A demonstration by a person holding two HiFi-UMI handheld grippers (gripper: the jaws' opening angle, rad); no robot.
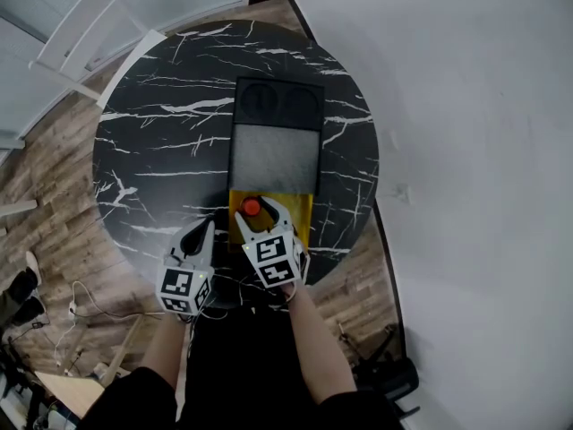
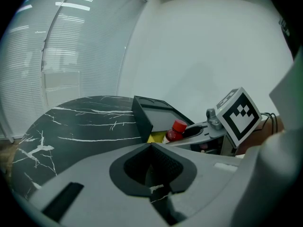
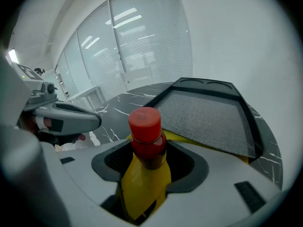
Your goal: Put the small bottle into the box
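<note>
The small bottle, with its red cap and yellow label, stands upright between the pads of my right gripper, which is shut on it. It hangs over the yellow bottom of the open box; I cannot tell whether it touches. The box's dark lid lies folded back beyond. In the right gripper view the bottle fills the jaws of the right gripper. My left gripper rests just left of the box, shut and empty. From the left gripper the bottle shows beside the lid.
The box sits on a round black marble table, near its front edge. A white chair stands behind the table at upper left. A white wall runs along the right. Cables and shoes lie on the wooden floor.
</note>
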